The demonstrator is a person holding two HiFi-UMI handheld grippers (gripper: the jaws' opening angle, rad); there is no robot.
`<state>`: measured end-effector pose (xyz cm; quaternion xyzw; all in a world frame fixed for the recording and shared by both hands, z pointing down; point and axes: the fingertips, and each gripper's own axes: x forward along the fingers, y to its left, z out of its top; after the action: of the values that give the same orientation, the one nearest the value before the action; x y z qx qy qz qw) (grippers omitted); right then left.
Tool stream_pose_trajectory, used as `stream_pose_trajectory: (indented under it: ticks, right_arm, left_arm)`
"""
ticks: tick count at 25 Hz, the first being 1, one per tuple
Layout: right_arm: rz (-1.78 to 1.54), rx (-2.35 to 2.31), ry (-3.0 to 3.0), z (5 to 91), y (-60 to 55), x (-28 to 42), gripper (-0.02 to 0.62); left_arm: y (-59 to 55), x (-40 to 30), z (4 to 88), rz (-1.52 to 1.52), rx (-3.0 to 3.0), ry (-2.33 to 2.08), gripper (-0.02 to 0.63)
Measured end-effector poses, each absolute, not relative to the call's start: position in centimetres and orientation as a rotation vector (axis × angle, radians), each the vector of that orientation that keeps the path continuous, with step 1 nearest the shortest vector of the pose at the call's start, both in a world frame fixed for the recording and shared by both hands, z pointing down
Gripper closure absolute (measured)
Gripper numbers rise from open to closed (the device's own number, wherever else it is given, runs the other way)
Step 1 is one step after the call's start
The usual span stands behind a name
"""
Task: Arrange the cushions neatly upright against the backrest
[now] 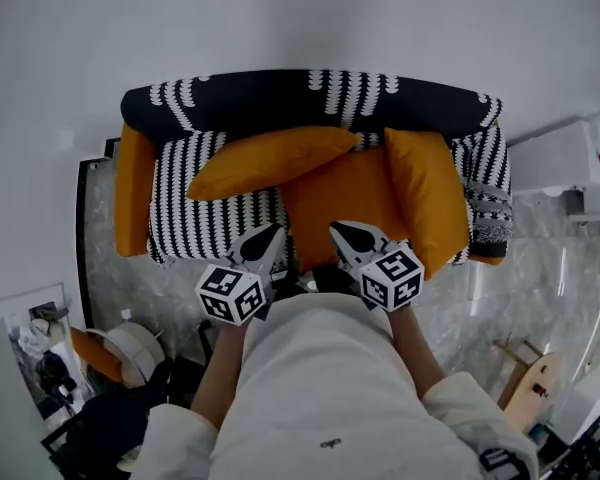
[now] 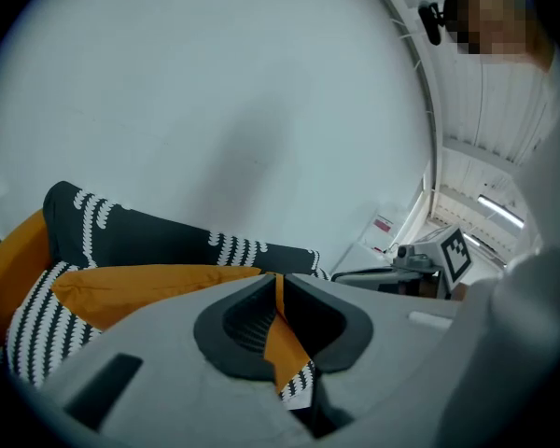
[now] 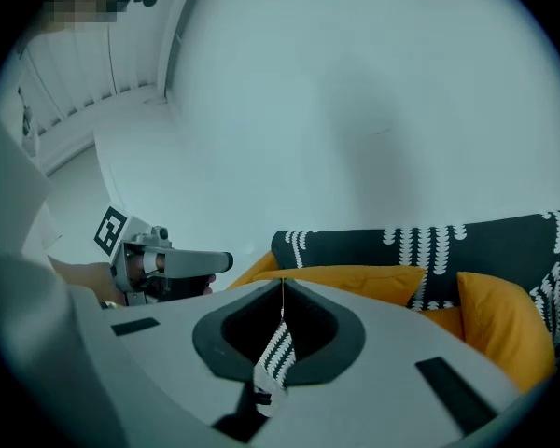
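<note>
Sofa (image 1: 310,93): held three orange cushions on its seat, before the black-and-white backrest.
Left cushion (image 1: 270,158): lay slanted across the seat, just beside the backrest.
Right cushion (image 1: 425,198): stood on edge by the right armrest.
Middle cushion (image 1: 340,198): lay flat, its near edge at both grippers.
Left gripper (image 1: 272,234): jaws pinched together on orange, stripe-edged fabric.
Right gripper (image 1: 342,232): jaws clamped on striped fabric.

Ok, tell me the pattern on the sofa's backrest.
The backrest is black with vertical rows of short white curved marks. It shows best in the head view.
</note>
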<state>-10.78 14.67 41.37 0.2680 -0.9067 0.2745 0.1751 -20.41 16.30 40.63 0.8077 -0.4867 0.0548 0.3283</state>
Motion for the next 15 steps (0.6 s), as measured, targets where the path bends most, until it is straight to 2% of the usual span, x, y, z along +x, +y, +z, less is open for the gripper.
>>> stream_pose_trajectory:
  ticks: [12, 15]
  right_arm:
    - [0.944, 0.579, -2.554, 44.3, 11.4, -9.2, 0.586]
    - [0.933, 0.580, -2.546, 44.4, 10.9, -9.2, 0.586]
  left_arm:
    - [14.2, -20.3, 43.1, 0.274, 1.961, -1.401, 0.571]
    - [13.4, -22.5, 44.8, 0.345, 1.940, -1.409, 0.515]
